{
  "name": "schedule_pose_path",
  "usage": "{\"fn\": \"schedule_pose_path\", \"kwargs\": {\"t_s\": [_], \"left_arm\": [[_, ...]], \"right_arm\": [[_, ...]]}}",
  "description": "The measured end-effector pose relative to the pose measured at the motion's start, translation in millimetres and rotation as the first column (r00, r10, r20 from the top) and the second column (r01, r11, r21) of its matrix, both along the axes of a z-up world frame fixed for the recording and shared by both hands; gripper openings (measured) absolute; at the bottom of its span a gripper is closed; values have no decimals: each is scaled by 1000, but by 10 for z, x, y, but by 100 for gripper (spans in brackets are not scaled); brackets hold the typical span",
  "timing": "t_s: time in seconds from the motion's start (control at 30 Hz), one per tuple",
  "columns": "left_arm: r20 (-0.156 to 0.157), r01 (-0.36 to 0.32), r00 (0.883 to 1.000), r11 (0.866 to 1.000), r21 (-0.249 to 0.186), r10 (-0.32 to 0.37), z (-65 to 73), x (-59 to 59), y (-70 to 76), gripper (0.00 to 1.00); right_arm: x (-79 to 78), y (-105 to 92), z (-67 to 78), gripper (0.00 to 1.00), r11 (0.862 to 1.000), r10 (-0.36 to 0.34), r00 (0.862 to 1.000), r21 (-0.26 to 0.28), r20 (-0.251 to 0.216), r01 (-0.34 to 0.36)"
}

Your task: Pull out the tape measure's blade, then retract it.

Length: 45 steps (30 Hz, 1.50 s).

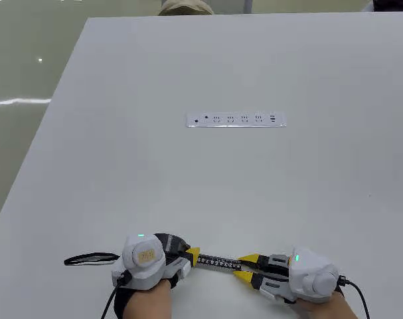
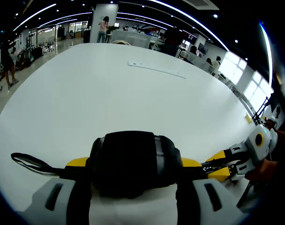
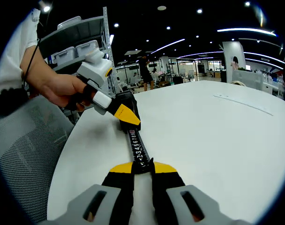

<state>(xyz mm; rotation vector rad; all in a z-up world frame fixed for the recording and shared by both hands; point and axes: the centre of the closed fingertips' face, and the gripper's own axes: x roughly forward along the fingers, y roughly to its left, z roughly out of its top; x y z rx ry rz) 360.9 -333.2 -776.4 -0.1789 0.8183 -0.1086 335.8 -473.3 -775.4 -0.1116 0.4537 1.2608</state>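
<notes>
The black tape measure case [image 2: 133, 161] sits clamped between the yellow-tipped jaws of my left gripper [image 1: 188, 256], low on the white table [image 1: 254, 179]. Its black wrist strap [image 1: 89, 258] trails to the left. A short length of blade [image 1: 218, 262] with printed numbers runs from the case to my right gripper [image 1: 249, 266], whose jaws are shut on the blade's end [image 3: 141, 161]. In the right gripper view the case [image 3: 128, 105] and the left gripper [image 3: 126, 113] sit at the far end of the blade.
A white power strip [image 1: 236, 119] lies mid-table, well beyond the grippers. The table's left edge drops to a shiny floor. A chair back [image 1: 186, 6] stands at the far edge. People stand in the room behind.
</notes>
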Motion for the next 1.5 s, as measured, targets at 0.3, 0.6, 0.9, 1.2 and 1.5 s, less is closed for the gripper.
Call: {"fn": "schedule_pose_path", "kwargs": {"t_s": [0.3,0.6,0.9,1.2,1.5], "left_arm": [[0,-1,1000,1000,-1,1,-3,-1,0,72],[0,-1,1000,1000,-1,1,-2,1,0,72],[0,0,1000,1000,0,0,3,-2,1,72],[1,1,1000,1000,-1,-1,5,-5,-1,72],[1,0,1000,1000,-2,0,3,-2,0,72]], "right_arm": [[2,134,-23,13,1000,15,1000,0,2,-15],[-11,232,-33,13,1000,22,1000,2,1,-22],[-14,370,-36,13,1000,28,1000,4,1,-28],[-11,448,-22,13,999,38,999,4,2,-38],[5,524,-15,13,999,43,999,3,3,-43]]}}
